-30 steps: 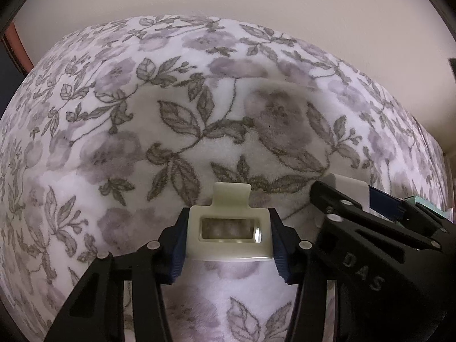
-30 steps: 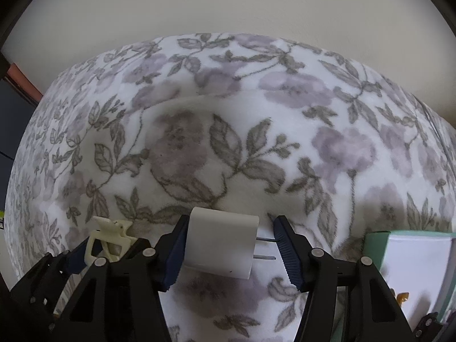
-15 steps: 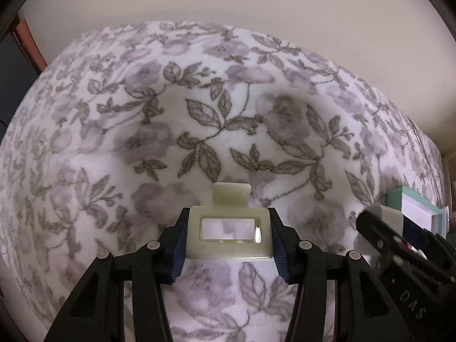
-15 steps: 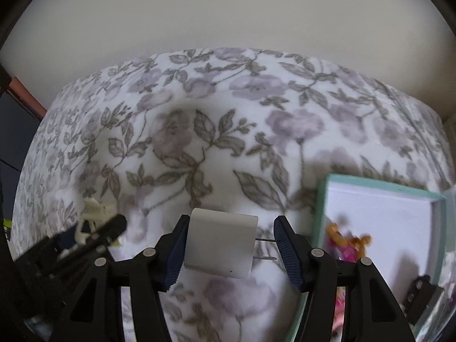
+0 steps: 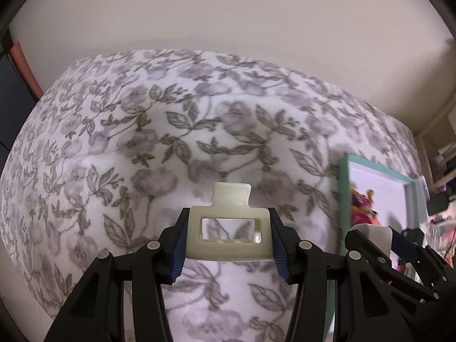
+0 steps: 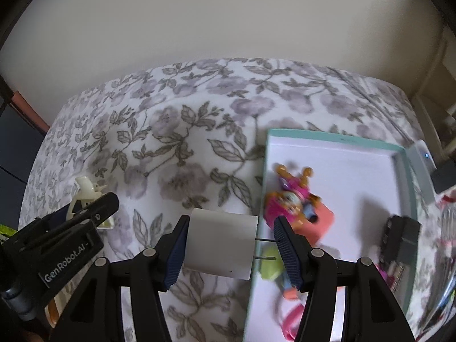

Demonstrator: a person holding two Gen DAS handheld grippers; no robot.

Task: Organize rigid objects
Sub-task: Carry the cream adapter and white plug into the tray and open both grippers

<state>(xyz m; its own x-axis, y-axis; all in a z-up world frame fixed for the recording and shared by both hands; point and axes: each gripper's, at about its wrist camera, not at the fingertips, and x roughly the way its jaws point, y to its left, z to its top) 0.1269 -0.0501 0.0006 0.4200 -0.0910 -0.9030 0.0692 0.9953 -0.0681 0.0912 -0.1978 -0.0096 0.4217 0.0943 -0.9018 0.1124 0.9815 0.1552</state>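
My left gripper [image 5: 228, 245] is shut on a cream hair claw clip [image 5: 228, 239] and holds it above the floral blanket [image 5: 171, 142]. It also shows in the right wrist view [image 6: 88, 196] at the left. My right gripper [image 6: 230, 248] is shut on a white plug charger [image 6: 221, 246], its prongs pointing right, over the left edge of a teal box [image 6: 327, 136]. The box holds a pink toy [image 6: 293, 199], a black device [image 6: 401, 233] and other small items. The box also shows in the left wrist view [image 5: 343, 199] at the right.
A plain wall [image 6: 228, 28] stands behind the blanket-covered surface. A dark object with a red edge [image 5: 25, 68] stands at the far left. Shelves and clutter [image 6: 444, 154] lie past the box at the right.
Both grippers have moved right and pulled back with their objects held. The teal box has come into view, and the right gripper now hangs over its left edge.
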